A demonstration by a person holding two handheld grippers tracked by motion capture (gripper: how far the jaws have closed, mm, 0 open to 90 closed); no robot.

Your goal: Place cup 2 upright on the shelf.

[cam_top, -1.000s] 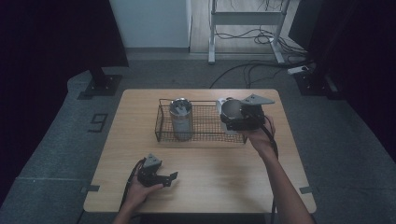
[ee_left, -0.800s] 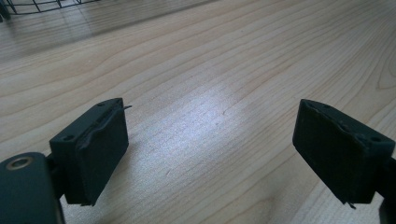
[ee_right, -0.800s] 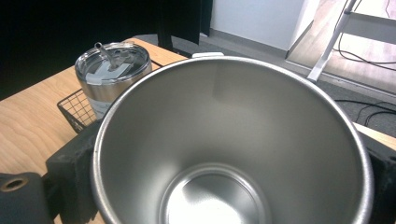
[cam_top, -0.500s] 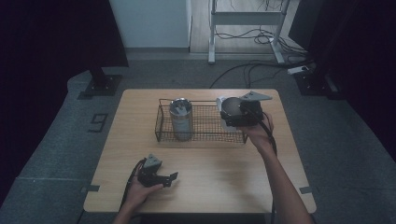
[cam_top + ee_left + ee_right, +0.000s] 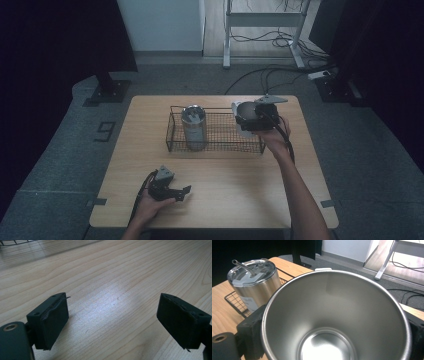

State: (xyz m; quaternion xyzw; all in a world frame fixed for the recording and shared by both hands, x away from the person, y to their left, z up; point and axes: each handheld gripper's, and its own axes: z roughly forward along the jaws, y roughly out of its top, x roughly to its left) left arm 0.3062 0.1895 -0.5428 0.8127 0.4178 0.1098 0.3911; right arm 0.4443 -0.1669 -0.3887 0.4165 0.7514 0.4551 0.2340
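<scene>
A steel tumbler with a lid and straw [image 5: 194, 125] stands upright in the left half of a black wire basket [image 5: 220, 145]; it shows again in the right gripper view [image 5: 254, 283]. My right gripper [image 5: 252, 119] is shut on an open steel cup [image 5: 337, 320], held above the basket's right end [image 5: 245, 116]. The cup's mouth faces the camera, its jaws pressed on both sides. My left gripper [image 5: 175, 192] rests low at the table's front left, open, with bare wood between its fingers [image 5: 50, 320].
The wooden table [image 5: 220, 195] has free room in front of the basket. A black stand base [image 5: 107, 92] and a white metal frame [image 5: 265, 20] with cables [image 5: 260, 75] are on the floor beyond the far edge.
The right gripper with the cup has shifted slightly left and up over the basket's right end. The left gripper has stayed in place.
</scene>
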